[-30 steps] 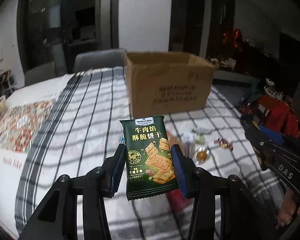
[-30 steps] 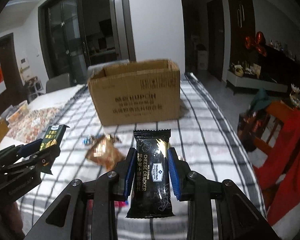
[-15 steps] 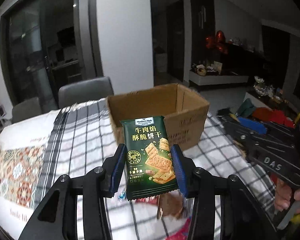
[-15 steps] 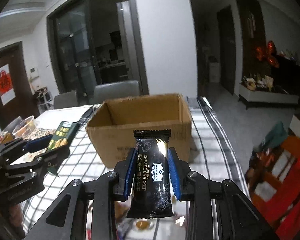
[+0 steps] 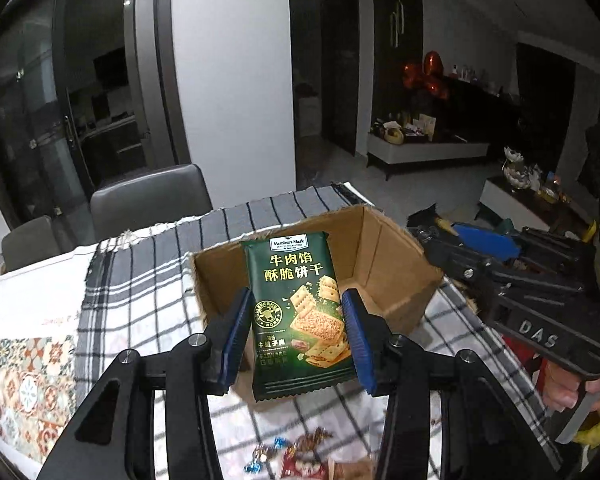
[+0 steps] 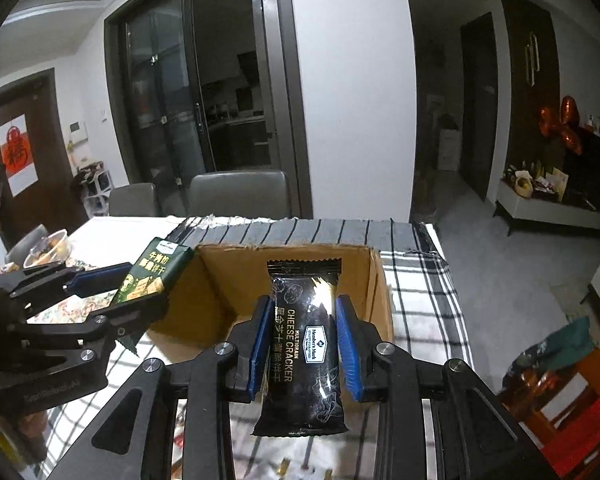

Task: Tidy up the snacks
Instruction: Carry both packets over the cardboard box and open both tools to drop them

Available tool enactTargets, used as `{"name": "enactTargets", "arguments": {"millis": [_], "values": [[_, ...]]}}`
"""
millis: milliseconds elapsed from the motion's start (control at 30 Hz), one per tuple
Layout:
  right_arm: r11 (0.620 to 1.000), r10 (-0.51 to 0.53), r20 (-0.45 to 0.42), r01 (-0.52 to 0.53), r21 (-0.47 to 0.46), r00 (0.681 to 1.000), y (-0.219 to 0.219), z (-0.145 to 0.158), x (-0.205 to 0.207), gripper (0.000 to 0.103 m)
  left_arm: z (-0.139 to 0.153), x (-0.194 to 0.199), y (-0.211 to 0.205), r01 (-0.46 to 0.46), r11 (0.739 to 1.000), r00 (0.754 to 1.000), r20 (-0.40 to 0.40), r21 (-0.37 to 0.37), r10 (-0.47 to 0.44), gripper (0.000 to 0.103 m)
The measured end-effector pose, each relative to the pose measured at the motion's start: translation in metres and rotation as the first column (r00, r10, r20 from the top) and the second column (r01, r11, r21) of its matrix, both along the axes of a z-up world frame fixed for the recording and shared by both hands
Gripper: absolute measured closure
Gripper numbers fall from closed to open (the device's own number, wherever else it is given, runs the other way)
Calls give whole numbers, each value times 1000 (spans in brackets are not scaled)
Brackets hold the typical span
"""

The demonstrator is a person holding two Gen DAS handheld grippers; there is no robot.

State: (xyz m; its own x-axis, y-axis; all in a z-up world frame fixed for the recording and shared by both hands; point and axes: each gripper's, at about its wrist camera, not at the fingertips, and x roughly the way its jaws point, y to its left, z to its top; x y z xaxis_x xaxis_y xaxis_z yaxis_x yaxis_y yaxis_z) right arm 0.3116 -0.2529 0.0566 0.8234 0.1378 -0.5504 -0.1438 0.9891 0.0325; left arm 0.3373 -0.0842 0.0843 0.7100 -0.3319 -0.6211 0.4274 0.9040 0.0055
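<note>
My left gripper (image 5: 296,316) is shut on a green cracker packet (image 5: 298,312), held upright in front of the open cardboard box (image 5: 384,264). My right gripper (image 6: 303,322) is shut on a black cheese cracker packet (image 6: 306,344), held upright over the near edge of the same cardboard box (image 6: 236,268). In the right wrist view the left gripper (image 6: 100,292) and its green packet (image 6: 154,272) hang at the box's left corner. In the left wrist view the right gripper (image 5: 500,252) sits just right of the box. I see bare cardboard inside the box.
The box stands on a black-and-white checked tablecloth (image 5: 140,280). Several loose wrapped snacks (image 5: 300,452) lie on the cloth below my left gripper. Grey chairs (image 6: 236,192) stand at the table's far side. A bowl (image 6: 48,246) sits at far left. Red furniture (image 6: 572,392) stands to the right.
Both grippers have risen and moved toward the box with their packets. The box's open inside now shows, and the loose snacks have slipped to the bottom of the views.
</note>
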Motion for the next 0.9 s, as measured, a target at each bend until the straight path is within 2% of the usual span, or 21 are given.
{"name": "enactTargets", "arguments": {"millis": [133,333,400,433,467,533,667,900], "values": [[1000,4,-28,-3,17,1000,-6,-4,21,70,-1,19,-5,-1,1000,1000,10,-6,1,58],[1000,-16,-33,17,21,999,-8,-13,41,70,-10,40,-7,-13,1000,1000,-18,-13,13,57],[1000,-18,-44,19,22,999,-9,-16,47,65,-12,42,-8,-19,1000,1000,-18,-13,19,49],[1000,-24,-50,25,18,998,-9,-16,48,54,-12,43,-7,-29,1000,999,-16,-11,29,40],[999,-35,-45,36,15,998,-10,-17,47,48,-13,43,-5,-34,999,999,-14,-16,34,36],[999,-51,-31,51,0,998,-10,-17,41,48,-13,37,0,-42,999,999,-7,-25,42,36],[999,-38,-6,38,-18,999,-7,-17,21,47,-11,21,5,-55,998,998,22,-24,56,27],[999,-31,29,32,-33,999,0,-12,-17,47,-9,-22,15,-54,998,997,54,-22,55,27]]}}
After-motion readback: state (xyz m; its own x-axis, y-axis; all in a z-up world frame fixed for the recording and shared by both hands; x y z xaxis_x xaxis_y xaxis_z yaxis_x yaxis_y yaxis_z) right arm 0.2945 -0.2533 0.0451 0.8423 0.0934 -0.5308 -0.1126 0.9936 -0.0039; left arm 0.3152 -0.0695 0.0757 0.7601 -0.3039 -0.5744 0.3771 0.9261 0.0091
